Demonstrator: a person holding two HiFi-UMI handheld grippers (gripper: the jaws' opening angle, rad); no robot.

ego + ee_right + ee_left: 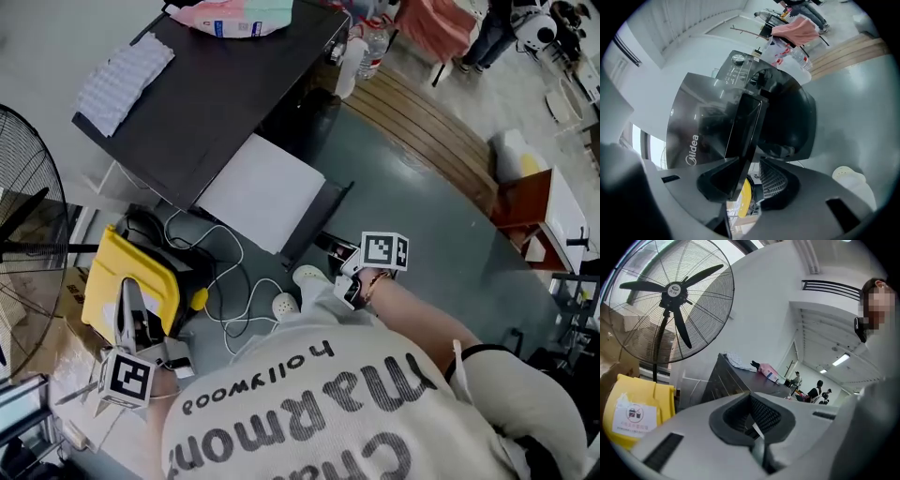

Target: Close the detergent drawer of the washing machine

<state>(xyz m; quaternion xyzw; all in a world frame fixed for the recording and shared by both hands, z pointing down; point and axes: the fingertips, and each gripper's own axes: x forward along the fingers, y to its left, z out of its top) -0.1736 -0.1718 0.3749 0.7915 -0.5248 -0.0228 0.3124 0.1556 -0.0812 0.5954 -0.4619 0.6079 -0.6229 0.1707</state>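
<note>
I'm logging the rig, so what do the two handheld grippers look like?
The left gripper and right gripper both have light grey bodies and dark ribbed jaw pads. Each carries a white marker cube printed with black squares. The person wears a pale shirt with dark lettering.

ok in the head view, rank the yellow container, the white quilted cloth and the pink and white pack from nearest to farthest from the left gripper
1. yellow container: on the floor at lower left, right beside the left gripper.
2. white quilted cloth: on the left end of the dark washing machine top.
3. pink and white pack: at the far edge of that top.
</note>
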